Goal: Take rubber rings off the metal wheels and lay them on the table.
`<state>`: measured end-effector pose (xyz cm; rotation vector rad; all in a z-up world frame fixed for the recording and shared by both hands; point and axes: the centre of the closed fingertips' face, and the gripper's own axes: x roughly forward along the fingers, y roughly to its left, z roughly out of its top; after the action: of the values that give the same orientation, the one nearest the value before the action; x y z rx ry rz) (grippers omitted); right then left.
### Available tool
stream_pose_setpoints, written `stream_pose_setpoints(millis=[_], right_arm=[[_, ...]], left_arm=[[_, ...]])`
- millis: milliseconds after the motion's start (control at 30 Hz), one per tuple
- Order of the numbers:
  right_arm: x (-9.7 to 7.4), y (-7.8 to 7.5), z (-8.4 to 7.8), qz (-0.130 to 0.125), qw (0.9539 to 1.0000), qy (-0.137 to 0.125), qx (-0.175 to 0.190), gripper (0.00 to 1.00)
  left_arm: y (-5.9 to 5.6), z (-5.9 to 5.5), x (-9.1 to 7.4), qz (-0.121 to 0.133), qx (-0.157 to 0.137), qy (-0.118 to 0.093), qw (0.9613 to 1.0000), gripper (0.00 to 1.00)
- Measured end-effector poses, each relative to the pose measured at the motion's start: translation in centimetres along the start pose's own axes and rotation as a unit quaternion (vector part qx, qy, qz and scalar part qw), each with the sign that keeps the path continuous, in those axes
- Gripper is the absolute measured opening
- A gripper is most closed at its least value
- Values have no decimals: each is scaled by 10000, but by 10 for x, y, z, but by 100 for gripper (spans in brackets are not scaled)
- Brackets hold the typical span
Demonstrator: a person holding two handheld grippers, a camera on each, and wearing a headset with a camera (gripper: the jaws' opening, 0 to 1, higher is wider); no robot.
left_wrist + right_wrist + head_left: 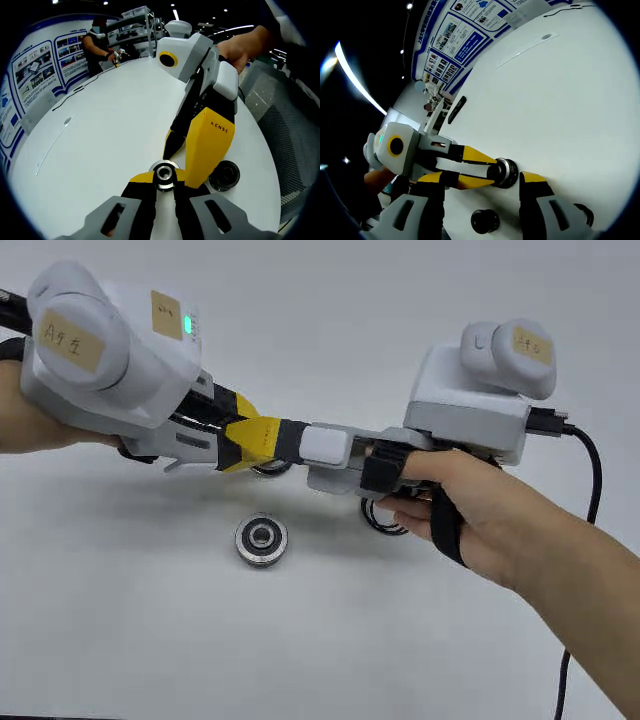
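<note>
I am clamping my left gripper on a metal wheel. Its yellow tips are pinching the wheel from both sides low in the centre of the left gripper view. My right gripper is standing with its jaws wide apart. In the right gripper view the held wheel is sitting between them, closer to the jaw on the right of the frame, and I cannot tell whether that jaw is touching it. In the head view the two grippers are meeting at the middle of the frame, the left one coming in from the upper left and the right one from the right, with my right hand wrapping its grip. A second wheel, with a dark band round its rim, is lying flat on the white table just below the meeting point. Two loose rubber rings are lying on the table under my right hand, right of that wheel.
</note>
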<state>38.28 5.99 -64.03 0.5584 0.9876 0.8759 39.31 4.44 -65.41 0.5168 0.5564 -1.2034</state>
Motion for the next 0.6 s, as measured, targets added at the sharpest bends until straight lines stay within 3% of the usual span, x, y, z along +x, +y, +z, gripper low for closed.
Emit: stream_pose_setpoints(millis=[200, 600], right_arm=[[4, -1, -1, -61, 9997, 188, -111, 62], [0, 0, -1, 16, 9998, 179, -128, 57]], left_arm=[[0, 0, 0, -2, 10, -5, 10000, 13], [0, 0, 0, 3, -5, -17, 10000, 13]])
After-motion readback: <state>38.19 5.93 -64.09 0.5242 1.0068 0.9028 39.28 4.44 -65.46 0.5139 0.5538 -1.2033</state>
